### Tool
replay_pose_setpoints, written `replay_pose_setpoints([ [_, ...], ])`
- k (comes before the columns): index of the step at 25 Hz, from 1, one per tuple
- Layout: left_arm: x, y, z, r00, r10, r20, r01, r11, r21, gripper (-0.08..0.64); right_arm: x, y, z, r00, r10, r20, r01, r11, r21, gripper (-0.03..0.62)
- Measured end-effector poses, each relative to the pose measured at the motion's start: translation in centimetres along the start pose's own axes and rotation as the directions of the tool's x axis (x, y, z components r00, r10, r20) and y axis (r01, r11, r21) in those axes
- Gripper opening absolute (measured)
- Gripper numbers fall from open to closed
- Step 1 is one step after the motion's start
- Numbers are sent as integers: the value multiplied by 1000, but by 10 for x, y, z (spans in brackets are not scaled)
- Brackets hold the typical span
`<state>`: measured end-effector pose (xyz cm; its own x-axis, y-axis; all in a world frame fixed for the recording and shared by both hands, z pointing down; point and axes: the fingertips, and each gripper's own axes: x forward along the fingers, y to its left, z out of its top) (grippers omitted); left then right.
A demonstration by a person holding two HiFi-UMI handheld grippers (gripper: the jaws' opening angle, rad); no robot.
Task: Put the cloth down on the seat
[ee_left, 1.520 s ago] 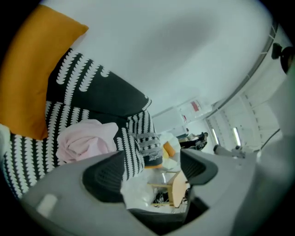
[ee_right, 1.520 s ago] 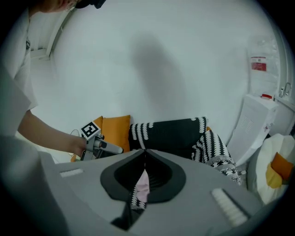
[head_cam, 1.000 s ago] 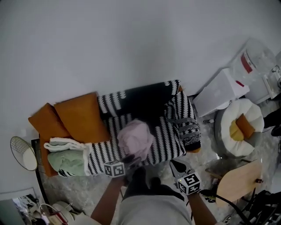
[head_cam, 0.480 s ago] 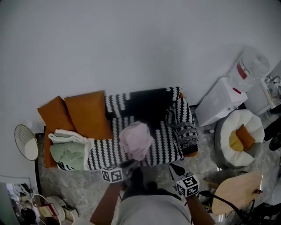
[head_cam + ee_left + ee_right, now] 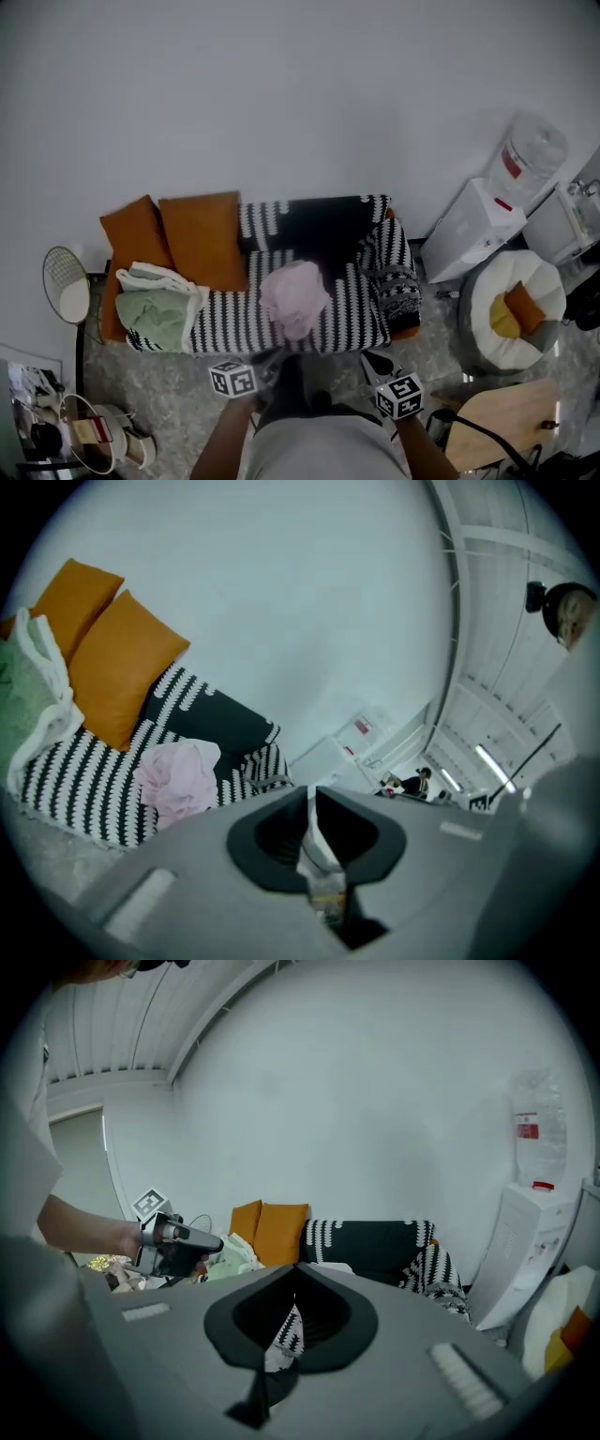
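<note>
Cloth (image 5: 295, 295): pink, crumpled, laid mid-seat (image 5: 225, 321), right of orange cushions (image 5: 202, 239).
Left gripper (image 5: 311, 792): jaws just closed, nothing held.
Right gripper (image 5: 295, 1269): jaws together, empty; both kept near of seat.

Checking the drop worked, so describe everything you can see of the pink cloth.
The pink cloth is pale, soft-looking fabric, crumpled into a loose heap rather than folded. It lies on the seat of the sofa, on its black-and-white striped cover, right of the orange cushions and apart from them. Only the cover touches it.
</note>
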<state>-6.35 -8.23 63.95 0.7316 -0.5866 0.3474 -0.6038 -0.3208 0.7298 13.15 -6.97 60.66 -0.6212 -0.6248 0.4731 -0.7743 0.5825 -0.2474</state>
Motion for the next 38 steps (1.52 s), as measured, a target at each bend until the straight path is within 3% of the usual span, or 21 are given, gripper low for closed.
replay_pose_setpoints([
  [12,-80,-23,-14,998,30,53,-32,998,44,3,-25,45,13,999,-11,49,12,1000,-7,5],
  [25,-165,-32,-3,997,-33,64,25,993,116,2,-23,122,22,995,-35,89,34,999,20,5],
  [38,-193,-18,14,997,-66,43,59,988,145,2,-12,141,29,993,-61,106,58,998,28,5],
])
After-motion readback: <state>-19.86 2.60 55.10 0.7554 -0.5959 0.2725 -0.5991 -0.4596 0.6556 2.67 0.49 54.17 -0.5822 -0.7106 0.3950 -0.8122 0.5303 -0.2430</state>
